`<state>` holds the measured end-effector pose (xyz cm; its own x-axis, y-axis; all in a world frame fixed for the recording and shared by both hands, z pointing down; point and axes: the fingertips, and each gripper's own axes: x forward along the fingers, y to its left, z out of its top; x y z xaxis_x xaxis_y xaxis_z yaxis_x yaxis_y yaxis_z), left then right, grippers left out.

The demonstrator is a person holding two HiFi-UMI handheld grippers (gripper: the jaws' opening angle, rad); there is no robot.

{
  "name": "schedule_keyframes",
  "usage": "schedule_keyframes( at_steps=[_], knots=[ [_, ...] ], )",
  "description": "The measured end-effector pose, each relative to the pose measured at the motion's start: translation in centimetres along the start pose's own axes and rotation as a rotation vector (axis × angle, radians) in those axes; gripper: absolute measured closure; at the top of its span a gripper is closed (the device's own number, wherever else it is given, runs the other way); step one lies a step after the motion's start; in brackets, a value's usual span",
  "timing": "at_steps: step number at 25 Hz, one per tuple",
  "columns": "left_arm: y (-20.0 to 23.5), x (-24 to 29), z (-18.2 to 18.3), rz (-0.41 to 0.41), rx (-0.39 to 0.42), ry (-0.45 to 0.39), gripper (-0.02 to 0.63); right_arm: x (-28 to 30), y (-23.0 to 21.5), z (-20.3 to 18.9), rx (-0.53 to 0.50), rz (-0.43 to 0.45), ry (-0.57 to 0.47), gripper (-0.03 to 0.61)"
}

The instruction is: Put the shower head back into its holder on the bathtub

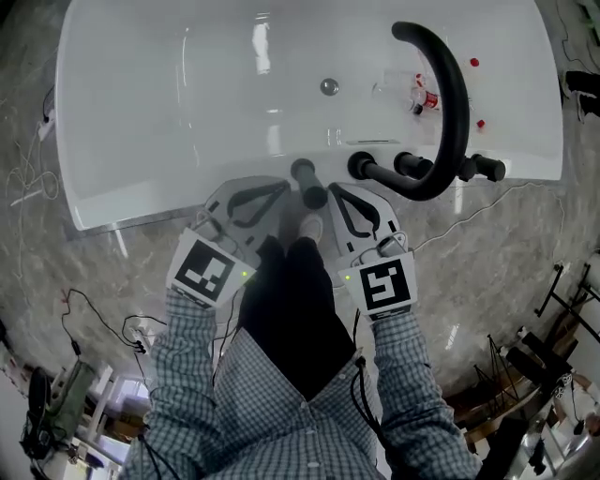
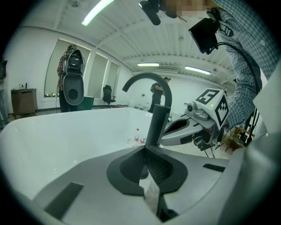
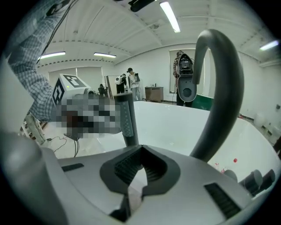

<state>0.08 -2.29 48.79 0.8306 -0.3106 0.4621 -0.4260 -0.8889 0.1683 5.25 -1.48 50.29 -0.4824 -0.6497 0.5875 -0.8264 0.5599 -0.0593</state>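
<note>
Head view shows the shower head point(image 1: 305, 181), a dark ribbed cylinder, upright at the near rim of the white bathtub point(image 1: 187, 112), left of the arched black faucet point(image 1: 455, 103); it stands between the left gripper point(image 1: 279, 190) and right gripper point(image 1: 336, 192), both with jaws pressed together on nothing. Grey marble floor point(image 1: 506, 253) with loose cables point(image 1: 94, 314) surrounds the tub; strip lights point(image 2: 99, 11) line the ceiling.

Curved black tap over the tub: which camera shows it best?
Head view: the whole tap arches over the tub. The right gripper view shows it close, its base hidden; the left gripper view shows only its small far arch.
</note>
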Motion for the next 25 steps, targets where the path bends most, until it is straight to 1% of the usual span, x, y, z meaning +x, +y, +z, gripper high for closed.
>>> schedule_keyframes(
  at_steps=[3, 7, 10, 13, 16, 20, 21, 23, 25],
  knots=[
    [0.2, -1.8, 2.1, 0.019, -0.011, -0.029, 0.603, -1.5, 0.0, 2.4, 0.008, -0.009, -0.027, 0.561],
    [-0.7, -4.0, 5.1, 0.024, -0.008, -0.032, 0.603, -4.2, 0.0, 6.2, -0.039, -0.011, -0.080, 0.561],
    [-1.5, -5.4, 8.5, 0.014, 0.026, -0.050, 0.603, -6.5, -0.1, 9.7, -0.072, -0.016, -0.153, 0.561],
    [-2.3, -7.1, 12.2, 0.015, 0.038, -0.084, 0.603, -9.1, 0.0, 13.2, -0.062, -0.028, -0.206, 0.561],
    [-3.0, -9.3, 16.3, 0.033, 0.030, -0.130, 0.603, -12.1, 0.0, 16.8, -0.035, -0.050, -0.252, 0.561],
    [-3.0, -12.1, 22.2, 0.061, 0.040, -0.231, 0.603, -16.1, -0.5, 23.2, -0.062, -0.083, -0.408, 0.561],
    [-3.0, -13.0, 23.3, 0.068, 0.023, -0.240, 0.603, -17.1, -0.4, 24.2, -0.055, -0.088, -0.419, 0.561],
    [-3.0, -15.0, 25.1, 0.089, -0.007, -0.251, 0.603, -19.0, -0.1, 25.2, -0.050, -0.099, -0.403, 0.561],
    [-3.3, -16.7, 26.8, 0.093, 0.008, -0.283, 0.603, -20.7, 0.0, 26.6, -0.062, -0.114, -0.415, 0.561]
  ],
)
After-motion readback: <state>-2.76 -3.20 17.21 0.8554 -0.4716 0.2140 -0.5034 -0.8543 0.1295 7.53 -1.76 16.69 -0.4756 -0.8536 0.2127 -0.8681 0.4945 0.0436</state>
